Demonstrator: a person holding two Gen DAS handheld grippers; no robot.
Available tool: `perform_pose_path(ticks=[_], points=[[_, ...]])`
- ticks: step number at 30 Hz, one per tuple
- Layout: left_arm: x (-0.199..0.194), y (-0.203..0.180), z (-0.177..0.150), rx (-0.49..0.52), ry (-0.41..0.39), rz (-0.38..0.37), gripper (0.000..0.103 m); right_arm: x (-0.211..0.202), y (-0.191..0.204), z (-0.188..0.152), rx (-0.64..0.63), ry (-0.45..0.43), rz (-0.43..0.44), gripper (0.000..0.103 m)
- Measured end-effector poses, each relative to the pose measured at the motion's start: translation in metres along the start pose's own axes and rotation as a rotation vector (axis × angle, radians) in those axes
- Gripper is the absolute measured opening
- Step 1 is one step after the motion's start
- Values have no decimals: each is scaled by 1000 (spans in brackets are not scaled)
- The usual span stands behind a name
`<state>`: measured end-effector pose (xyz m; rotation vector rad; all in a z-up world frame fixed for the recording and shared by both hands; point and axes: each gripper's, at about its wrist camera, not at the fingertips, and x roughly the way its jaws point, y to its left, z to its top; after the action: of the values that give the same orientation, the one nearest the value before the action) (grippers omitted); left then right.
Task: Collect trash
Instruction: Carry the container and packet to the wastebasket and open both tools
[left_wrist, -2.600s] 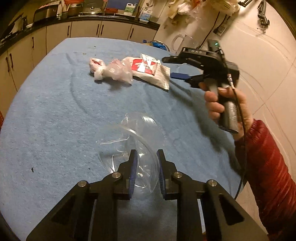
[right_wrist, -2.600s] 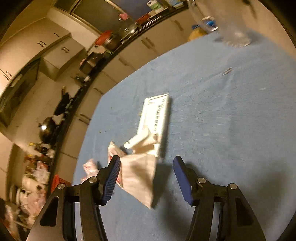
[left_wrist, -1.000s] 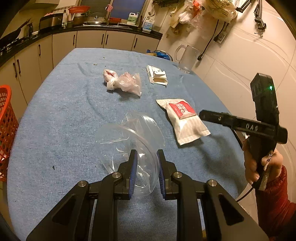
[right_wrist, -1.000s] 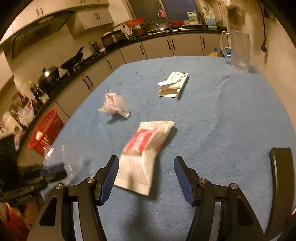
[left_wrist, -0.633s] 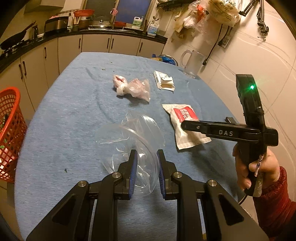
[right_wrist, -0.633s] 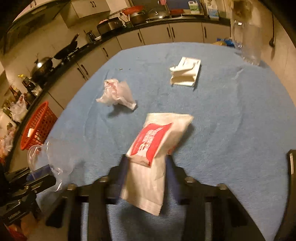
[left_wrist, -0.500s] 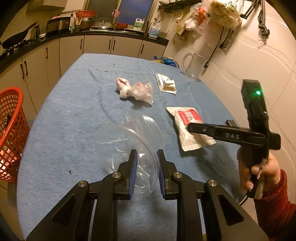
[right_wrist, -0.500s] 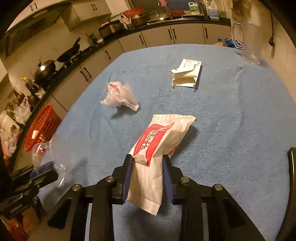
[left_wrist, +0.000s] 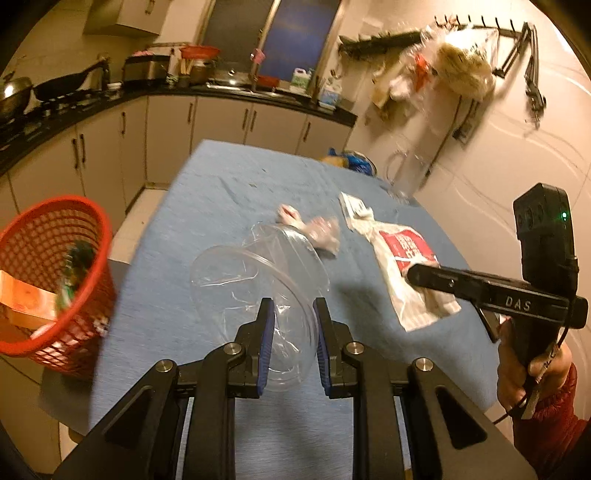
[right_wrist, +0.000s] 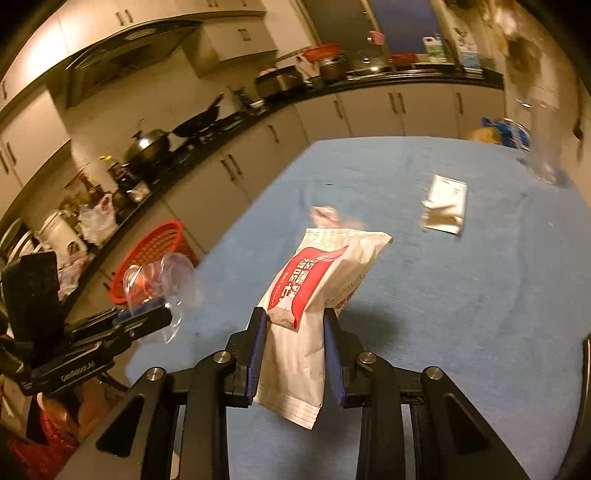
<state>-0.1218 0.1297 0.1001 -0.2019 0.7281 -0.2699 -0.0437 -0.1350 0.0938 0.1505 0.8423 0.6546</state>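
The desk wears a plain blue cloth. Left of the desk stands a red mesh basket. Above the desk, the clear plastic container is colourless, and the snack packet is white with a red panel bearing white lettering. On the desk lie a white paper packet and a pale pink-white crumpled wrapper. Both tongs, left and right, are black with blue pads.

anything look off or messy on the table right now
Two scraps lie loose on the blue table: a crumpled plastic wrapper and a torn-open white packet. Nothing looks spilled or broken.
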Motion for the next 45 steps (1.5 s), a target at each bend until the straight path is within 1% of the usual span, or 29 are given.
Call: perform_pose_path(ticks=[7, 12, 19, 28, 35, 41, 45], points=[[-37, 31, 17, -20, -75, 49, 20, 12, 39, 15, -42, 10, 73, 33], [-66, 63, 34, -46, -133, 113, 20, 23, 78, 28, -97, 8, 143, 33], [-87, 110, 43, -87, -163, 194, 20, 49, 138, 46, -189, 26, 223, 33], [-89, 164, 40, -150, -157, 245, 20, 92, 181, 63, -240, 61, 272, 33], [-72, 198, 30, -183, -116, 266, 20, 126, 197, 70, -257, 91, 278, 33], [-58, 222, 24, -224, -78, 286, 20, 156, 209, 71, -281, 124, 280, 33], [-54, 226, 20, -218, -70, 293, 20, 177, 214, 69, -296, 158, 258, 33]])
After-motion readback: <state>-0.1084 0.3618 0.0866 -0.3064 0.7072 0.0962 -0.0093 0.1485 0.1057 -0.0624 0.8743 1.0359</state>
